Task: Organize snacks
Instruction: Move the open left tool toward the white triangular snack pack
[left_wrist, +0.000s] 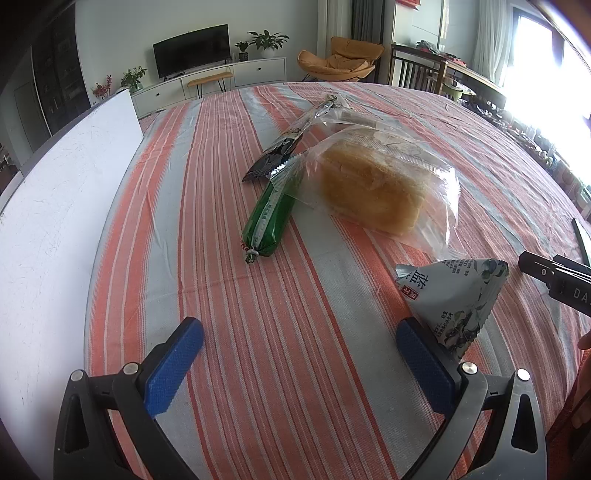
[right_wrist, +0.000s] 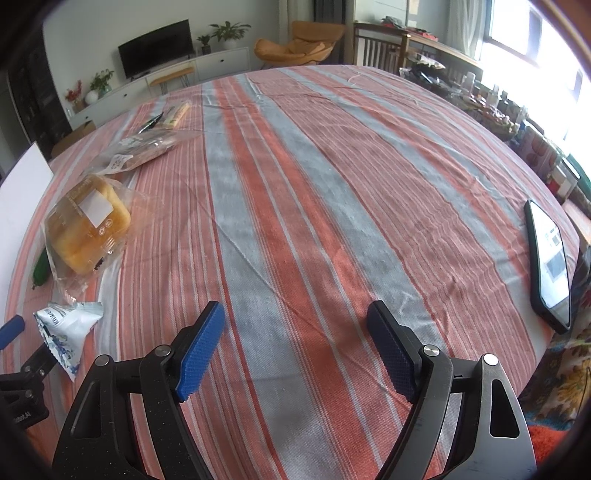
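Both the left gripper (left_wrist: 299, 363) and right gripper (right_wrist: 295, 350) hung spread wide, grasping nothing. A bread bag (left_wrist: 373, 188) and sausage (left_wrist: 267, 221) lay mid-table, touching

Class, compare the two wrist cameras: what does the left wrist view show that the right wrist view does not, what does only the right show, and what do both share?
Only the left wrist view: the whole green sausage, with a dark foil packet beyond it.

Only the right wrist view: a phone with its screen lit, lying near the table's right edge.

Both: the striped tablecloth, the bagged bread, the small triangular pouch, the white board, the television, and open jaws on each view's own gripper, left gripper and right gripper, with nothing between them.
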